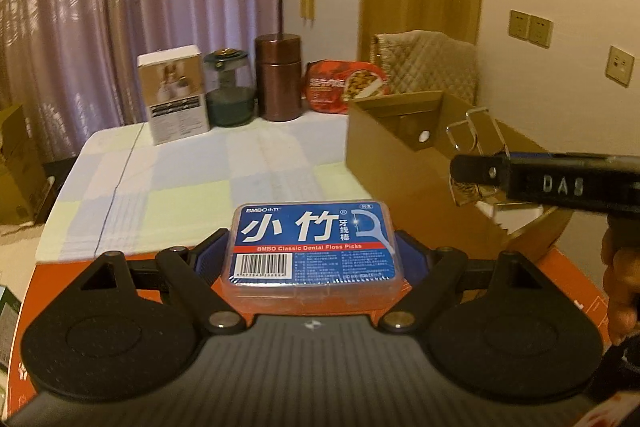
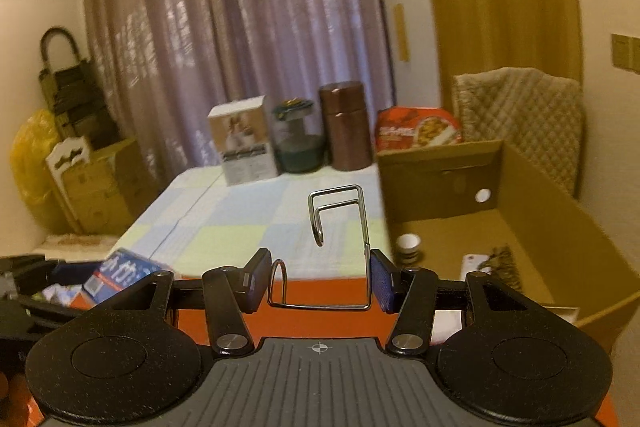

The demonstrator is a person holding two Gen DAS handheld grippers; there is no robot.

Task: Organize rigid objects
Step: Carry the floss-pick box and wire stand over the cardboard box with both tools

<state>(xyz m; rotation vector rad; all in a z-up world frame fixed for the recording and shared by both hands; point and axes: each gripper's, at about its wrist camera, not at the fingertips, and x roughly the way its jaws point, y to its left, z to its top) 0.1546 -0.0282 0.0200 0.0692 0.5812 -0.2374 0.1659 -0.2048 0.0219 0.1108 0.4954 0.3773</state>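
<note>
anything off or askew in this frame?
Nothing spilled or damaged. One oddity: the wire hook sits lopsided in the right gripper, against the right pad only. The floss box sits square in the left gripper.

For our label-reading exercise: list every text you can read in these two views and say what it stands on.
"BMBO小竹", "小竹", "牙线棒", "BMBO Classic Dental Floss Picks": blue label of the clear plastic floss box.
"DAS": side of the black right hand-held gripper.
Barcode digits and fine print on the floss box: too small.
White carton and red food pack: print blurred.
</note>
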